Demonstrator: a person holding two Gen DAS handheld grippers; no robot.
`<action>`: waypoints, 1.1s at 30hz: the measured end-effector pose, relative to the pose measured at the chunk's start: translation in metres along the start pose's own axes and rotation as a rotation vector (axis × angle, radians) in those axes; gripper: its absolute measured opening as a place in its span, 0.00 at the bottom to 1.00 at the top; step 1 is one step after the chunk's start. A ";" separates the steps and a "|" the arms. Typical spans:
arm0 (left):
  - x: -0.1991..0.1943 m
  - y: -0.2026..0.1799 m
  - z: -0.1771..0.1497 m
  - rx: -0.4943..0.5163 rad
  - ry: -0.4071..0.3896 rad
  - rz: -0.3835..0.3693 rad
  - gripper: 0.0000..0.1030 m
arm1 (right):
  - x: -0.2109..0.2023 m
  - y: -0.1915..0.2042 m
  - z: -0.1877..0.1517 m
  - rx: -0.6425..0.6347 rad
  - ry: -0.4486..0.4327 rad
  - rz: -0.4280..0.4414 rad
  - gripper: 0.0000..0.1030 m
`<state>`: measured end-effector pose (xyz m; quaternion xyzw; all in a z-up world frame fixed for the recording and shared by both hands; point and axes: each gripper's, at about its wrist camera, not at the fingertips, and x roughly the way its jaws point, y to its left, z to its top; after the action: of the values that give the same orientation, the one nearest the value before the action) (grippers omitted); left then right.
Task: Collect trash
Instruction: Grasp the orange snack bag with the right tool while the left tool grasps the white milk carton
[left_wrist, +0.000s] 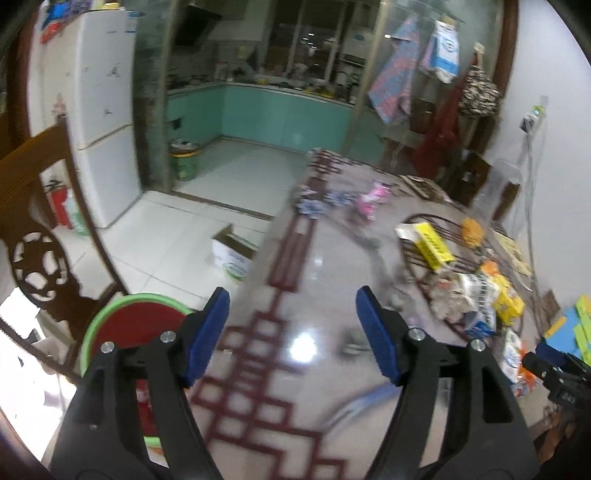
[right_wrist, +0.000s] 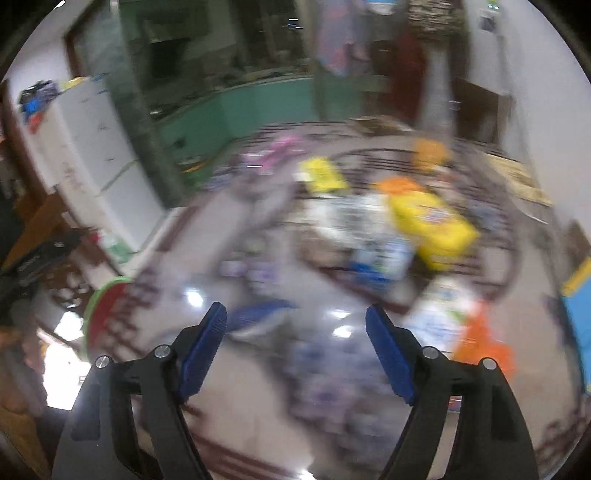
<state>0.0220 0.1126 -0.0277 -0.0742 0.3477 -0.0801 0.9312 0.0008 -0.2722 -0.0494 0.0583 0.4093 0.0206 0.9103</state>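
My left gripper (left_wrist: 293, 325) is open and empty above the glossy table (left_wrist: 317, 266). Wrappers lie ahead: crumpled blue and pink ones (left_wrist: 340, 201) at the far end, and a pile of packets (left_wrist: 476, 295) with a yellow box (left_wrist: 430, 245) on a round dark rack at the right. A red bin with a green rim (left_wrist: 122, 325) stands below the table's left edge. My right gripper (right_wrist: 295, 339) is open and empty; its view is blurred. It shows a yellow packet (right_wrist: 432, 225), a white and orange packet (right_wrist: 454, 321) and a bluish wrapper (right_wrist: 258, 314) near the left finger.
A carved wooden chair (left_wrist: 33, 236) stands at the left. A white fridge (left_wrist: 99, 122) and an open cardboard box (left_wrist: 234, 254) are on the tiled floor beyond. A green bucket (left_wrist: 184, 162) sits by the kitchen doorway. The other gripper shows at the right edge of the left wrist view (left_wrist: 557, 373).
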 end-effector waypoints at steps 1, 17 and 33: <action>0.003 -0.009 0.000 0.003 0.007 -0.019 0.68 | -0.003 -0.018 -0.003 0.028 0.008 -0.032 0.74; 0.044 -0.168 -0.035 0.282 0.123 -0.209 0.77 | 0.026 -0.176 -0.062 0.551 0.180 0.014 0.79; 0.079 -0.265 -0.078 0.393 0.233 -0.377 0.78 | 0.041 -0.191 -0.057 0.645 0.155 0.155 0.51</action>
<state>0.0030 -0.1679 -0.0849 0.0537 0.4104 -0.3256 0.8501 -0.0167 -0.4534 -0.1406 0.3723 0.4568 -0.0364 0.8071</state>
